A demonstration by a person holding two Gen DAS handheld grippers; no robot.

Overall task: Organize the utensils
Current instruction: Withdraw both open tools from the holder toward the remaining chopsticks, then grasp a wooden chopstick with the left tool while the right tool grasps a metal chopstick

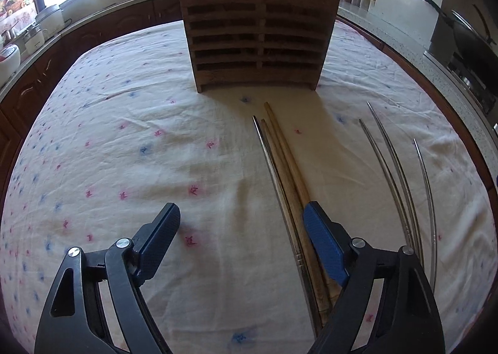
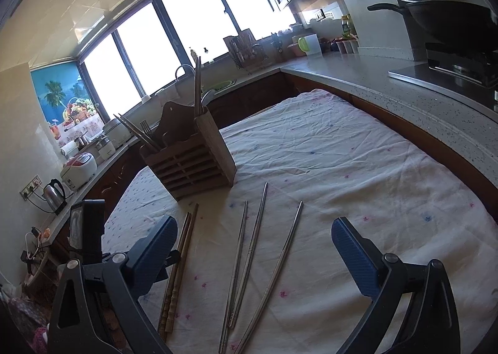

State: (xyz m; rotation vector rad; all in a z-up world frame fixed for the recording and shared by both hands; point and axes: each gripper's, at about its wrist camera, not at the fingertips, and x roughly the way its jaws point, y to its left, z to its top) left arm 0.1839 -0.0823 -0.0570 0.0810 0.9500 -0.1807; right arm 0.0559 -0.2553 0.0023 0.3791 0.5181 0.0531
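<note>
Standing upright on cloth, wooden holder point(image 2: 190, 164) carries chopsticks point(image 2: 138, 133), fork, spoon; both claws wide, empty.

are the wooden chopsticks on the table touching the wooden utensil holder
Apart. The left wrist view shows bare tablecloth between the wooden chopsticks' tips and the utensil holder's base.

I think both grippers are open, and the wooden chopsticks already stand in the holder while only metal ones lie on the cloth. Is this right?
Not quite. Two wooden chopsticks lie on the cloth beside the metal chopsticks, in front of the holder, as the right wrist view shows. Both grippers are open.
</note>
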